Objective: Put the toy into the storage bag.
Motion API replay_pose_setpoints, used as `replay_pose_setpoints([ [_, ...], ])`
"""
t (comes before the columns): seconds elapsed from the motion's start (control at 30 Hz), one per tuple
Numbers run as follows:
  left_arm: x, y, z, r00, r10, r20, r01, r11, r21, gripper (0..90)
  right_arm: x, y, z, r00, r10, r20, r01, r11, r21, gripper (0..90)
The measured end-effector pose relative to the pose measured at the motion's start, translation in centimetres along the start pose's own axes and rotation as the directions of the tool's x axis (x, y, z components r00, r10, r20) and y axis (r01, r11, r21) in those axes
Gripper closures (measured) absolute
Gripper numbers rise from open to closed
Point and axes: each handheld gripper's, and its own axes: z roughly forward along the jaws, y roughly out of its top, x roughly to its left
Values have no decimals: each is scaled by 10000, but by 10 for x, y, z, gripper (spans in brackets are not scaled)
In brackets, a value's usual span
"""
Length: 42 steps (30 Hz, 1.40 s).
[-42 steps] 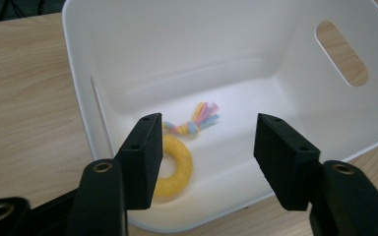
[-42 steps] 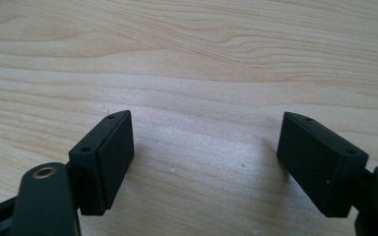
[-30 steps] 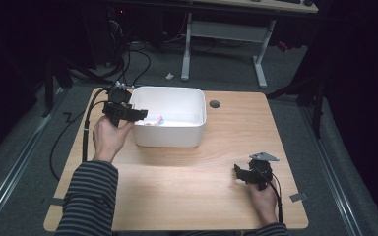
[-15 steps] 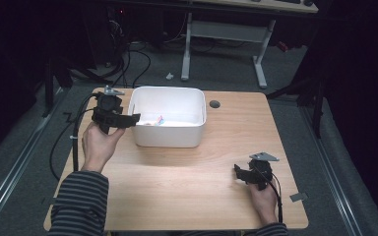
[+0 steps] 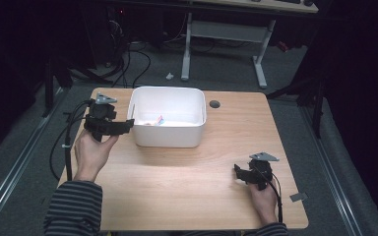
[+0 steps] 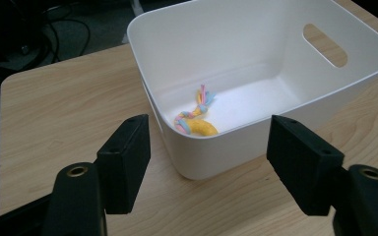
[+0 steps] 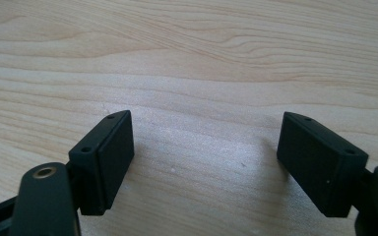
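Note:
A white plastic bin (image 5: 167, 135) stands at the back middle of the wooden table (image 5: 177, 187). On its floor lies a small rope toy (image 6: 197, 118) in yellow, pink and blue, also visible as the toy (image 5: 156, 121) from above. My left gripper (image 5: 127, 124) hovers just outside the bin's left wall (image 6: 226, 147), pointing at it. Its jaws have just been opening and stand open around nothing (image 6: 209, 167). My right gripper (image 5: 238, 172) rests low at the front right, open over bare wood (image 7: 206, 162).
A round cable hole (image 5: 214, 103) sits in the tabletop right of the bin. A grey scrap (image 5: 298, 196) lies near the front right corner. The left gripper's cable (image 5: 68, 147) hangs off the left edge. A desk frame (image 5: 221, 29) stands beyond the table.
My left gripper has pulled back to the left, from over the bin's left rim to outside it. Its jaws look wider. The right gripper has stayed put.

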Motion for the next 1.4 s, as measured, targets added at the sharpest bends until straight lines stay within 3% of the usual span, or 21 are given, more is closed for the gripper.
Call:
replay_pose_setpoints([
  [0.3,4,-12,-5,9999,19,-142,-19,10000,-19,334,0,0,0,10000,-5,2,5,10000,-2,219],
  [1.4,17,-73,-13,9965,-834,105,836,9964,-150,332,0,0,0,10000,5,14,-5,10000,-2,219],
])
